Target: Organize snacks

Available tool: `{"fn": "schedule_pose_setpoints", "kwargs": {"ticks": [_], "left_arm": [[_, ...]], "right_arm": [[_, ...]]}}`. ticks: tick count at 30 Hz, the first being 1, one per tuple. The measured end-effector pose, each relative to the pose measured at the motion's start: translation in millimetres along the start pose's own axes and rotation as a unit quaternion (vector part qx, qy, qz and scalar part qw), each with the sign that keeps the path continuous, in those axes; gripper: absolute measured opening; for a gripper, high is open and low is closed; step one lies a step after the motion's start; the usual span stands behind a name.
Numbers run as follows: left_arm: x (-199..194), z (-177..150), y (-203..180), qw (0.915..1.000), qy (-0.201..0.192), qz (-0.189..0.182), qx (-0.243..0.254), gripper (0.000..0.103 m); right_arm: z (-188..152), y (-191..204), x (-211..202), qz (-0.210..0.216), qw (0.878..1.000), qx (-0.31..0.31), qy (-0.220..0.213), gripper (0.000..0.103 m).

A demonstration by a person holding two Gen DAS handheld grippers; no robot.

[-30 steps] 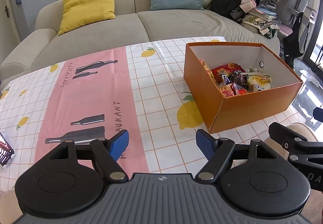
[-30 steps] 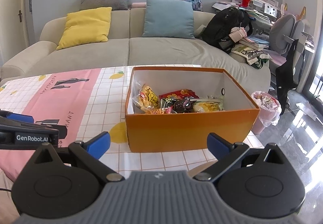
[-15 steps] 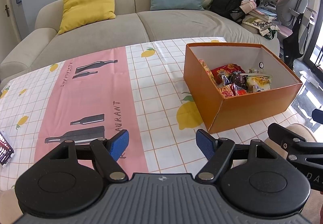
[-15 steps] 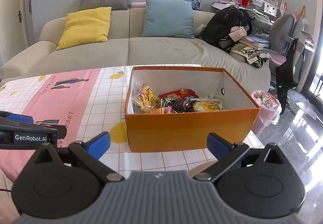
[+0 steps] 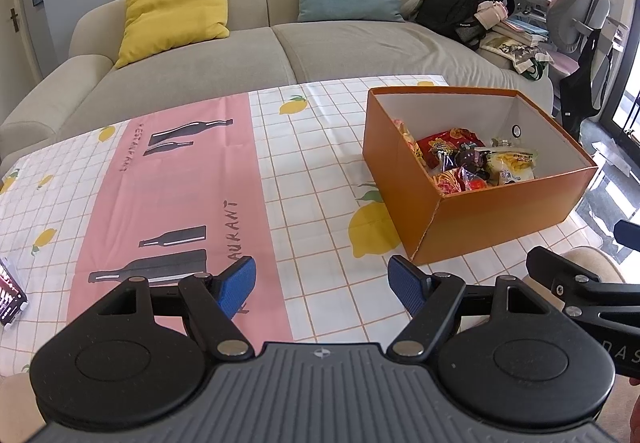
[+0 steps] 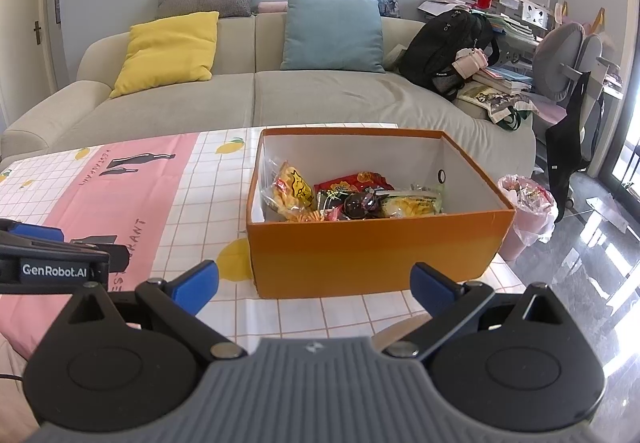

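Observation:
An orange cardboard box (image 5: pixel 500 217) stands at the right end of the table, also in the right wrist view (image 6: pixel 372 251). Several snack packets (image 5: pixel 468 163) lie inside it, seen too in the right wrist view (image 6: pixel 352 199). My left gripper (image 5: pixel 322 285) is open and empty, low over the tablecloth to the left of the box. My right gripper (image 6: pixel 314 285) is open and empty, just in front of the box's near wall. A dark packet (image 5: pixel 10 293) lies at the table's far left edge, partly cut off.
The table carries a white checked cloth with a pink strip (image 5: pixel 168 195). A beige sofa (image 6: pixel 248 95) with yellow and blue cushions stands behind it. A black backpack (image 6: pixel 444 47) sits on the sofa's right end. A pink-bagged bin (image 6: pixel 528 211) stands on the floor right of the table.
Both grippers have stayed open and nearly still. The view from the left gripper has shifted very slightly; the dark packet at the left edge sits a bit lower in frame.

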State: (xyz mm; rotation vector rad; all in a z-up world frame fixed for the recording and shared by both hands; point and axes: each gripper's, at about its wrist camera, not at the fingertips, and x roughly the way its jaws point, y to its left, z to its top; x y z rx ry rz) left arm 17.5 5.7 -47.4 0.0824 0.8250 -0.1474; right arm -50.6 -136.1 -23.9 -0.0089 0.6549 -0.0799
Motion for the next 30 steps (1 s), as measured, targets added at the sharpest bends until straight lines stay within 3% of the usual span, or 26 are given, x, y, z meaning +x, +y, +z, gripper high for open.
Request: {"fn": "schedule_pose_setpoints", "kwargs": {"ticks": [30], "left_arm": [[-2.0,0.3,2.3,1.0000,0.000,-0.001,-0.003,0.088]], "right_arm": [[-0.6,-0.5,5.8,0.002,1.000,0.005,0.016,0.099]]}}
